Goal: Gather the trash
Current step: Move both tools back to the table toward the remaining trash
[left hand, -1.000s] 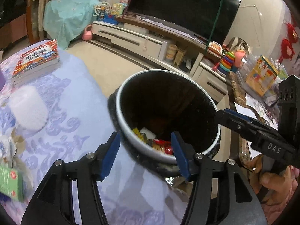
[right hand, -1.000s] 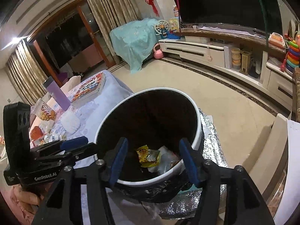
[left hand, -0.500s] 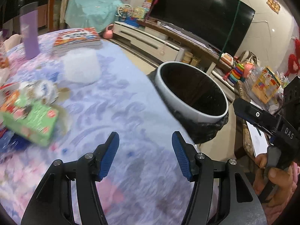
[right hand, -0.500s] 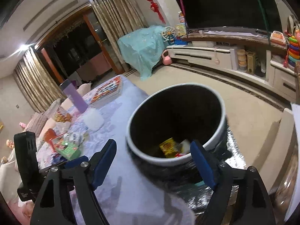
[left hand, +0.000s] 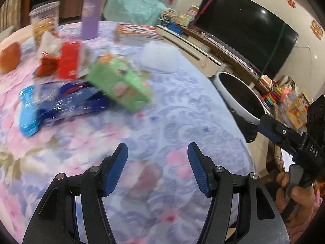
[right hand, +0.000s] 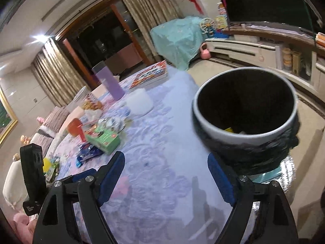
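Observation:
Trash lies in a pile on the floral tablecloth (left hand: 174,122): a green carton (left hand: 121,85), a blue wrapper (left hand: 61,103) and a red packet (left hand: 69,60). My left gripper (left hand: 156,148) hangs open over bare cloth just short of the pile, nothing between its fingers. The black-lined bin with a white rim (right hand: 243,136) stands beside the table edge, with wrappers (right hand: 228,129) at its bottom. My right gripper (right hand: 165,157) is wide open and empty above the cloth, left of the bin. The green carton (right hand: 103,139) and blue wrapper (right hand: 89,154) lie ahead of it to the left.
A purple bottle (left hand: 90,14), a clear cup of snacks (left hand: 43,22), a stack of books (left hand: 138,33), a white lump (left hand: 158,56) and a bun (left hand: 10,58) stand beyond the pile. A hand (left hand: 294,195) holds the right gripper's handle. The TV cabinet (right hand: 243,46) lines the far wall.
Both views have swung left, away from the bin mouth and over the table. The trash pile has come into the left wrist view. The right jaws stand wider than before.

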The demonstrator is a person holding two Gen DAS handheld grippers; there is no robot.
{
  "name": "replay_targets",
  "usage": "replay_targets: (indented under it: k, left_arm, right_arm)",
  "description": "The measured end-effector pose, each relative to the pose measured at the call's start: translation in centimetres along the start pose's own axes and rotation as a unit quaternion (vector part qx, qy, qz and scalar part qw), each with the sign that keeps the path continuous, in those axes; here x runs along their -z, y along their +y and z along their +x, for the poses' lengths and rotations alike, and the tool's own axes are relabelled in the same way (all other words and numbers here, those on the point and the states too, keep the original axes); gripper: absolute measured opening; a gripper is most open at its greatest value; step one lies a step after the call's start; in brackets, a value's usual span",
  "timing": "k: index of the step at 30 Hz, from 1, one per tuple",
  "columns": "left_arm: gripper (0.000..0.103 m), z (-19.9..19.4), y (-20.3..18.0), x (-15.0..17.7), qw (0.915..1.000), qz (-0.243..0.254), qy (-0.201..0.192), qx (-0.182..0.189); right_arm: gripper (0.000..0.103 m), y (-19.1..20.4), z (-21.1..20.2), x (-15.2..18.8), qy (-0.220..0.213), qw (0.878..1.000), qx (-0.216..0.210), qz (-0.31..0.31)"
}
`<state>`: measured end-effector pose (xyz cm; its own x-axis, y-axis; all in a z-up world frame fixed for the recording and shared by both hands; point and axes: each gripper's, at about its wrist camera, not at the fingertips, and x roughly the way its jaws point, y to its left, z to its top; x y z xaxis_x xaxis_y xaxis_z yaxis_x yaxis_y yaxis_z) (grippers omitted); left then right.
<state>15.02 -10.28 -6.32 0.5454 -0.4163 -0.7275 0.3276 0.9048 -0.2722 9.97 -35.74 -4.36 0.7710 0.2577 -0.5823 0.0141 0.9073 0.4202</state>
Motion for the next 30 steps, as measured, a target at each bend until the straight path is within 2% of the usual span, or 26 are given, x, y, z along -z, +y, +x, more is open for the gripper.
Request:
replay_targets:
  k: [10, 17, 30]
  left_arm:
    - [0.062, -2.9, 4.6, 1.5, 0.9985, -0.036, -0.019, -0.037]
    - [0.065, -4.7, 8.6, 2.7, 0.994, -0.078, -0.027, -0.071]
    - [0.065, -4.6, 12.1, 2.1, 0.9883, -0.113, -0.023, -0.099]
  right_arm:
    - [0.086, 4.1, 2.6, 1.7, 0.033, 0.999, -0.038, -0.014]
    - [0.088, 6.7, 5.0, 2.3, 0.052, 0.996, -0.062, -0.041]
    - [0.088, 10.3, 8.9, 2.1, 0.086, 0.985, -0.098, -0.11]
